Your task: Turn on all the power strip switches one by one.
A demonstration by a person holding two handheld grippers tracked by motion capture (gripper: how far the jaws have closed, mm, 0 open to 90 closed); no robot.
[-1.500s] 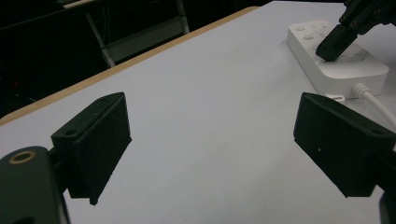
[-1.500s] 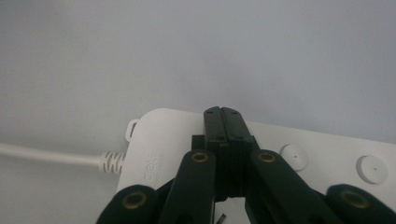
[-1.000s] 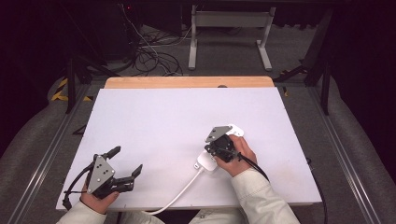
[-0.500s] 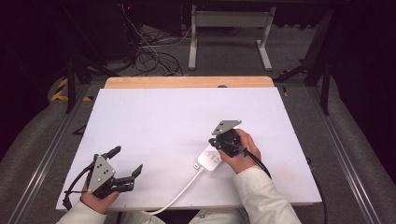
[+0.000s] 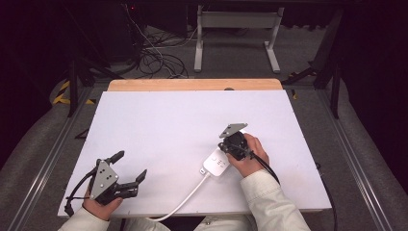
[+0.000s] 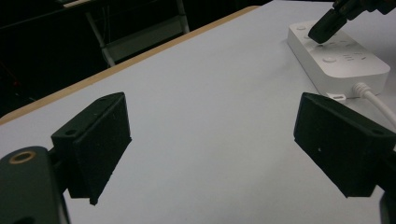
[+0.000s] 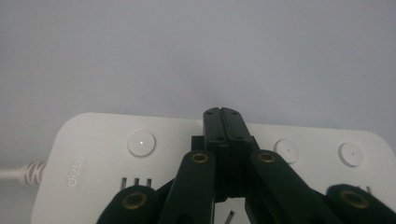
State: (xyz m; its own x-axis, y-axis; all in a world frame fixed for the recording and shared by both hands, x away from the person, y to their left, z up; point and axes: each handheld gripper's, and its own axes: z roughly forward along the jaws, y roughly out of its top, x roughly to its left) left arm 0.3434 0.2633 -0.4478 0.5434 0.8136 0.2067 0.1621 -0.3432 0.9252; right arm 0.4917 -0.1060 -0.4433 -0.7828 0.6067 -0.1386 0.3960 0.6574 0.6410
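A: Right gripper — what are the jaws doing?

B: Pressed flat together, nothing sitting between them. The joined tips are pointing down at the top face of the white power strip, landing in the row of round buttons: one button to the left of the tips, two to the right in the right gripper view. Can't tell if the tips are actually touching the plastic or hanging just above it.

A: Same thing from the other cameras?

B: Yes. In the left gripper view the closed black tip is coming down onto the far end of the power strip. In the high view the right gripper is sitting over the upper end of the power strip, the person's hand wrapping around its body.

A: Where is the strip lying?

B: Flat on the white table, right of centre, toward the near edge, angled slightly. Its white cable is running from the lower end down and left, off the near edge of the table.

A: Left gripper?

B: Left gripper is resting at the near left corner of the table, well apart from the strip. Jaws spread wide, holding nothing; in its own view the two black pads are framing bare table surface, with the strip off to the upper right.
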